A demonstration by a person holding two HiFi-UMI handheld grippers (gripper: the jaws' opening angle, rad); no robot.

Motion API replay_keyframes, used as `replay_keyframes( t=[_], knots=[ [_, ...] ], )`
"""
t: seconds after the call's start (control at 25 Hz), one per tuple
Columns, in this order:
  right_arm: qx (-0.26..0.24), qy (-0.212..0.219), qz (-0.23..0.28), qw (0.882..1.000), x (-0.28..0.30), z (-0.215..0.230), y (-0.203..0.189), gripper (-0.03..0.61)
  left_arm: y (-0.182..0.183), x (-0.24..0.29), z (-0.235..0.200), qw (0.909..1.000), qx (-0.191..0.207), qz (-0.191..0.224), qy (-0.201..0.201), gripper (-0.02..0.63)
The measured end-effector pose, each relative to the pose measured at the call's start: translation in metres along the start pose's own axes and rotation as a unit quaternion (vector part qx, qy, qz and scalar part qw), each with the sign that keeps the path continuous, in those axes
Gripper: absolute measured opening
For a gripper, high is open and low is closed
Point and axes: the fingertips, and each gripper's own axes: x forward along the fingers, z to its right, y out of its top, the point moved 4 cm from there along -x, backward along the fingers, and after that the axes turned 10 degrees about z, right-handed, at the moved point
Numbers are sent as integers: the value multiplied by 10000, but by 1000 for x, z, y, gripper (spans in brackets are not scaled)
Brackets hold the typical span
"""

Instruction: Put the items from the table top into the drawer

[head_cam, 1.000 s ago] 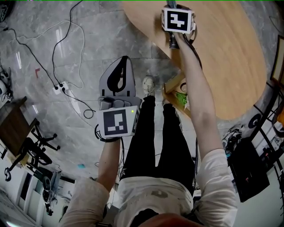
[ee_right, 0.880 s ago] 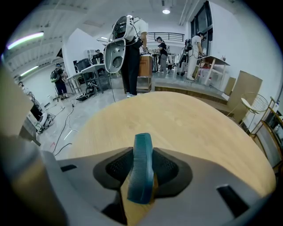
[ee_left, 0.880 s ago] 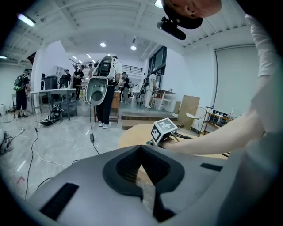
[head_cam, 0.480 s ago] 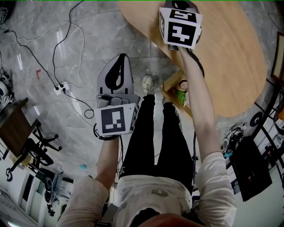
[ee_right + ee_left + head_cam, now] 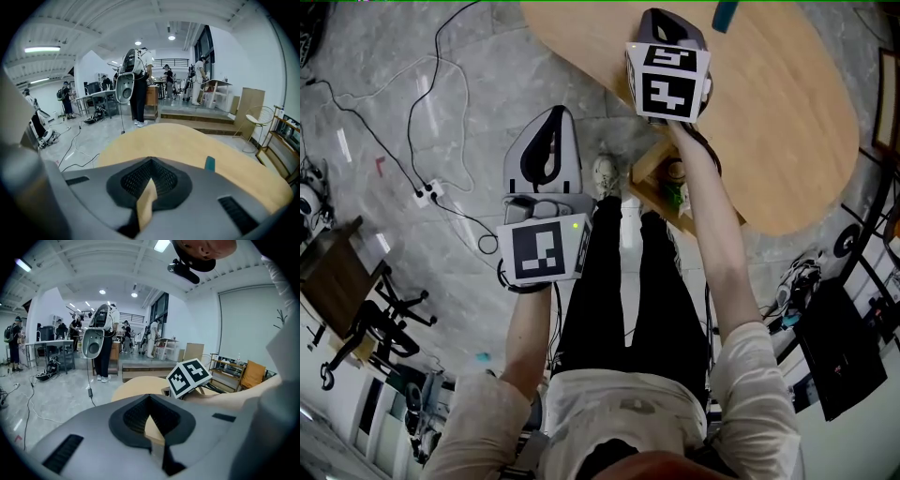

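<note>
A small teal item [image 5: 724,14] [image 5: 209,163] stands on the oval wooden table [image 5: 778,122] [image 5: 178,140], far from its near edge. My right gripper [image 5: 673,21] [image 5: 149,161] hangs above the table's near left part, short of the teal item. Its jaws are shut and I see nothing held. Under the table edge an open wooden drawer [image 5: 649,174] holds a green item [image 5: 680,198] and a round one. My left gripper [image 5: 558,114] [image 5: 150,395] is shut and empty over the floor, left of the drawer.
Cables and a power strip [image 5: 427,187] lie on the grey floor at the left. An office chair [image 5: 375,314] stands at the lower left and a black rack [image 5: 834,352] at the right. The person's legs stand beside the drawer. Other people stand far behind.
The right gripper has lifted off the table and come a little left. The teal item has entered the top of the head view. The left gripper has drifted slightly.
</note>
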Motion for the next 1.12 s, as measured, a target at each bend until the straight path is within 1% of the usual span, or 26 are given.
replay_keyframes(
  t=[0.12,0.2,0.44,0.48,0.52,0.56,0.6,0.72,0.84,0.92,1.12],
  knots=[
    [41,-84,24,10000,-8,15,-1,5,-1,-2,13,10000,24,-31,-40,6],
    [109,-234,41,9997,-11,30,-3,5,-2,-2,20,10000,26,-46,-57,6],
    [317,-968,18,9948,5,89,-8,5,-1,7,28,9999,18,-92,-136,6],
    [406,-1041,-46,9937,12,99,-12,51,0,8,29,9998,22,-100,-153,6],
    [561,-1085,-145,9924,19,108,-17,176,0,9,30,9998,29,-109,-169,6],
    [758,-1136,-270,9903,26,117,-24,225,-1,10,31,9998,37,-118,-181,6],
    [952,-1212,-393,9873,32,126,-31,246,-2,11,33,9997,44,-129,-186,6],
    [1372,-1379,-661,9787,41,143,-46,264,-6,14,34,9997,53,-168,-178,6],
    [1617,-1290,-820,9749,48,142,-54,264,-9,16,29,9996,56,-210,-163,6],
    [1661,-1267,-895,9738,55,143,-59,264,-11,16,25,9996,51,-234,-127,6],
    [1678,-1391,-1001,9708,63,149,-66,270,-11,17,21,9996,52,-254,-84,6]
  ],
)
